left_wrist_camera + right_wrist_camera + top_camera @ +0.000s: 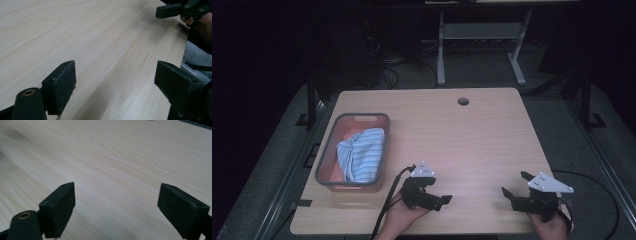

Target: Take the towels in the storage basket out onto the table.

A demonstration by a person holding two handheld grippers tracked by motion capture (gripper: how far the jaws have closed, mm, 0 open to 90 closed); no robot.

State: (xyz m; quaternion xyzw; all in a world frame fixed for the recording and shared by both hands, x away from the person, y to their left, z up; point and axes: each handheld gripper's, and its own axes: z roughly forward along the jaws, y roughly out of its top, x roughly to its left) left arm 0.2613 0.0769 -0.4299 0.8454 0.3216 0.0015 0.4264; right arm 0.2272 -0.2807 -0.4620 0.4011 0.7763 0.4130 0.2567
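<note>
Both tongs, left [438, 199] and right [515, 186], gaped empty; the soft, light striped cloth [361, 154] in the basket [326, 172] looked best pinched at a raised fold.

High view: overhead, facing fwd/down, whole table [472, 130] seen from far. Left gripper view: low over wood, aimed twd the right gripper [183, 10]. Right gripper view: low, close on bare tabletop, shared w/ both others

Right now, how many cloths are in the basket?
1: a blue striped cloth, bunched up in the grey basket at the table's left side. Another could be hidden beneath it.
</note>
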